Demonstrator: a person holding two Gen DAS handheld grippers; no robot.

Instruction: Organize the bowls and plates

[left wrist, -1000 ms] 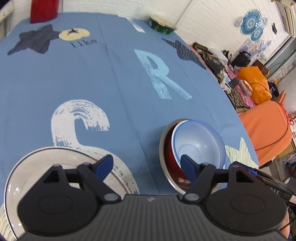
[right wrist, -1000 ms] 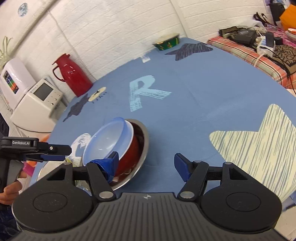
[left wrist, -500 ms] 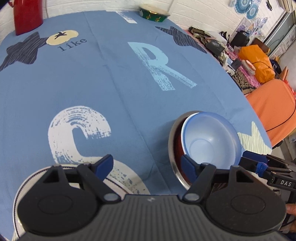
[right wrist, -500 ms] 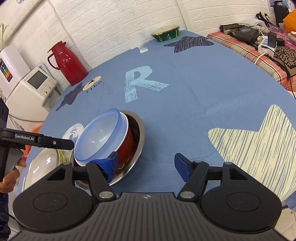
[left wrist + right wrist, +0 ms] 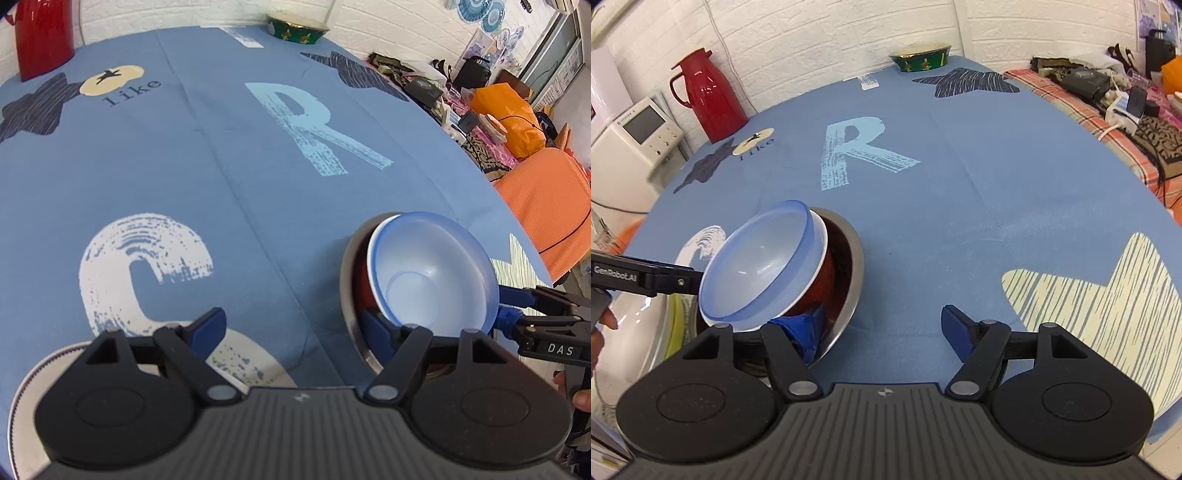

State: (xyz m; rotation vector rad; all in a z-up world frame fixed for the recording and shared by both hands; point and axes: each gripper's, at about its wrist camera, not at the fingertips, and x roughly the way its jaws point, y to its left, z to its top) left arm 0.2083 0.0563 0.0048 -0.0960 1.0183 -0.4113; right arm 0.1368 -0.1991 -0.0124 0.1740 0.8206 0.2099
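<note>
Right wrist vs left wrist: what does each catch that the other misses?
Right wrist only: the white appliance beside the table, the red jug's lid and handle, and the full pale striped star.

Left wrist only: the blue bowl's inside, the orange chair, and the blue wall decorations.

Both: the nested stack of blue bowl in red bowl in steel bowl, the plate, the green bowl, the tablecloth's R, and both open grippers.
</note>
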